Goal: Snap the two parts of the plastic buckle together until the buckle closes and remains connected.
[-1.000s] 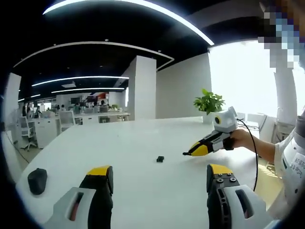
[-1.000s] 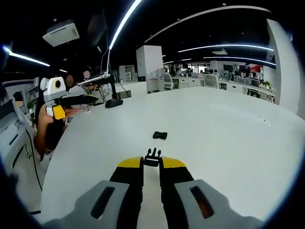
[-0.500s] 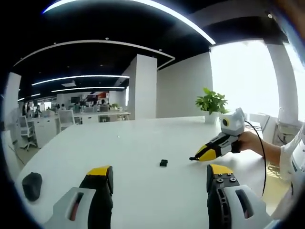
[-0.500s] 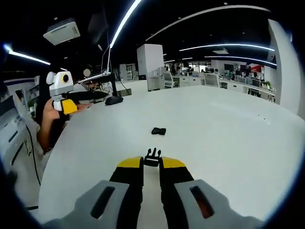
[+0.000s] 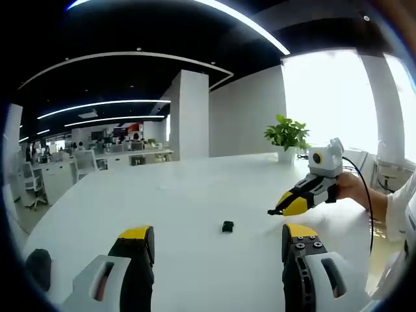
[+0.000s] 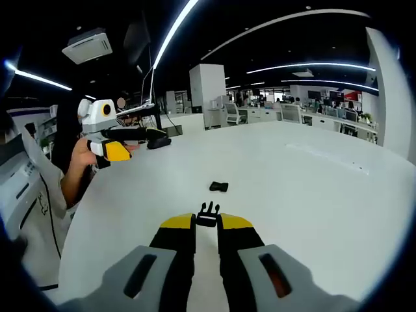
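Black pronged buckle part [image 6: 207,214] clamped in our right tongs [image 6: 207,223]; socket part [image 6: 219,186] lies on white desk [image 6: 312,188] just beyond it. Left tongs [image 5: 218,235] apart, holding nothing.

Before me lies a wide white table [image 5: 195,195] in a large open office. The ceiling [image 5: 130,32] is dark, with long curved light strips [image 6: 170,36] and an air unit [image 6: 88,45] set into it. A white square pillar [image 5: 188,114] stands behind the table. At my right side a big bright window [image 5: 325,97] lets in strong daylight, and a green potted plant [image 5: 287,135] stands on the table's far edge near it. Farther back I see rows of desks [image 6: 312,114] and office chairs [image 5: 36,188].
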`<state>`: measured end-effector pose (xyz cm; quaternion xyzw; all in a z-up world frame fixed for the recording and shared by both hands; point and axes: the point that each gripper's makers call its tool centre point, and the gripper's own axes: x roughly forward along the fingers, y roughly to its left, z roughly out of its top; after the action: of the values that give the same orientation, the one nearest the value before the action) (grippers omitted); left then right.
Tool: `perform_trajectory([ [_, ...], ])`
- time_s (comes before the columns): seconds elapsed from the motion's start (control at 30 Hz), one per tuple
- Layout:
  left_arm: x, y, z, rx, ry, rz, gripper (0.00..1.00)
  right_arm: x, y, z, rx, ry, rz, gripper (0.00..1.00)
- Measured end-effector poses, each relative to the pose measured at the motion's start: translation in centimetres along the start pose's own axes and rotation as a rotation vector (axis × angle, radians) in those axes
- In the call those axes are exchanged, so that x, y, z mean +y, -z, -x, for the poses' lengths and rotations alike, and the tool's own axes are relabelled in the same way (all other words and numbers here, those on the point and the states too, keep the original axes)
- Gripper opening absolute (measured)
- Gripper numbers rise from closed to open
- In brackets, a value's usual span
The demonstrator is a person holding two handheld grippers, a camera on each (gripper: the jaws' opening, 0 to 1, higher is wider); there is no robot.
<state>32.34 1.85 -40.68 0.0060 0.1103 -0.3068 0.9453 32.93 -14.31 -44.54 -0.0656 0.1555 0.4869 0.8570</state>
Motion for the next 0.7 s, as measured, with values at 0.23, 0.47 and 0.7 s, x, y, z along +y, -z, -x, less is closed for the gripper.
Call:
perform_trajectory([
  [0.23,1.1,0.5,-2.1,0.049,-0.004,-0.021,0.81,-0.2,-0.2,0.1,-0.003,-0.009,-0.002,0.12],
  [0.47,0.5,1.6,-3.6,0.091,0.041,-0.022,0.81,-0.5,0.0,0.1,-0.005,-0.005,-0.019,0.12],
  [0.7,0.5,1.6,-4.2,0.099,0.053,-0.018,0.81,-0.4,0.3,0.0,-0.006,-0.007,-0.036,0.12],
])
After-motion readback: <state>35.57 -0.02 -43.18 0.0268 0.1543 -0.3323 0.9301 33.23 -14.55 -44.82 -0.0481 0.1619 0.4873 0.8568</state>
